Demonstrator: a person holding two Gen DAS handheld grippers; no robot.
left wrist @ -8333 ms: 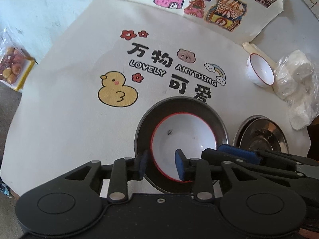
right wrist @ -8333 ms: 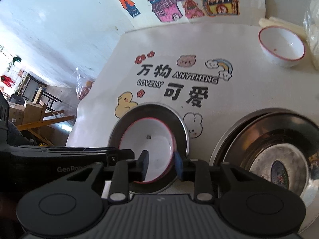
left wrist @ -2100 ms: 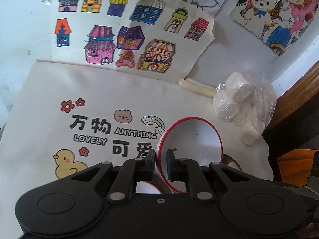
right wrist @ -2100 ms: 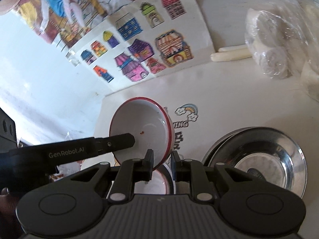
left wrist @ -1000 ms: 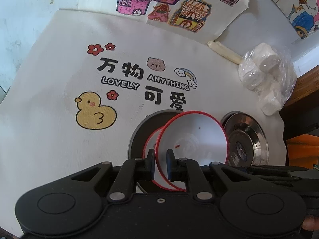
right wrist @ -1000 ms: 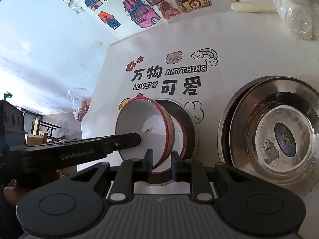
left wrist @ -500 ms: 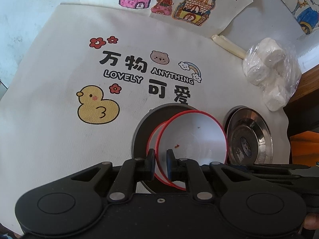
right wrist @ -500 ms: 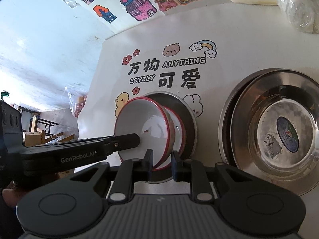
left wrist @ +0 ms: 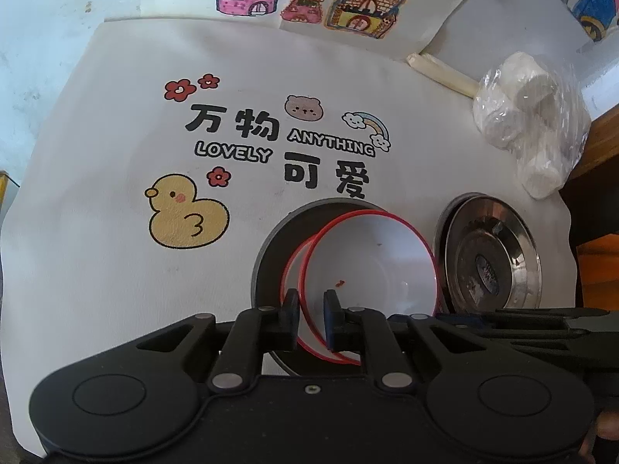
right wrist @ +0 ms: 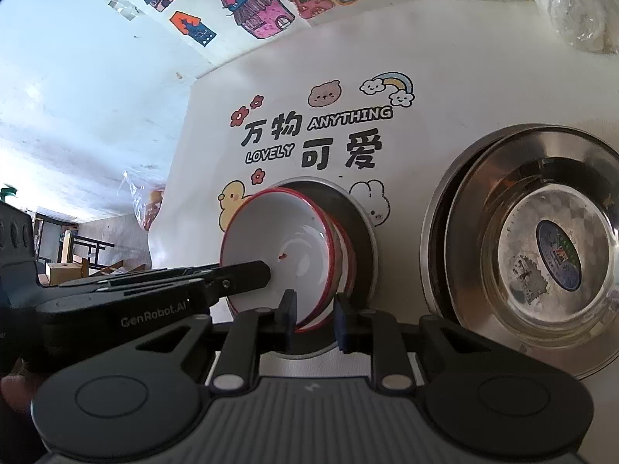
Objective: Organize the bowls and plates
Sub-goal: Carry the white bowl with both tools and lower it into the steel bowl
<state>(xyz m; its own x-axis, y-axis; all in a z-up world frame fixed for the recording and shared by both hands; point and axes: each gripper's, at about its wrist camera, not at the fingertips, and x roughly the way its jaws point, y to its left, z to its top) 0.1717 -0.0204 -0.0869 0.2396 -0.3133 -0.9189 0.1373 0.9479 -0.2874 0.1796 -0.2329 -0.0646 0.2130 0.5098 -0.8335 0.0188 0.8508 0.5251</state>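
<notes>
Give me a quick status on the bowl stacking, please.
Left tongs shut on rim of top bowl. Right tongs just been opening, rim between them. Bowl tilted in lower bowl on dark plate. Nothing blocking.

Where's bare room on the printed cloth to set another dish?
Free: the cloth's left side, around the duck out to the edge, and the strip between the lettering and the house drawings. Crowded: near right, where the stacked red-rimmed bowls on the dark plate sit close to the steel dishes, with the plastic bag behind.
</notes>
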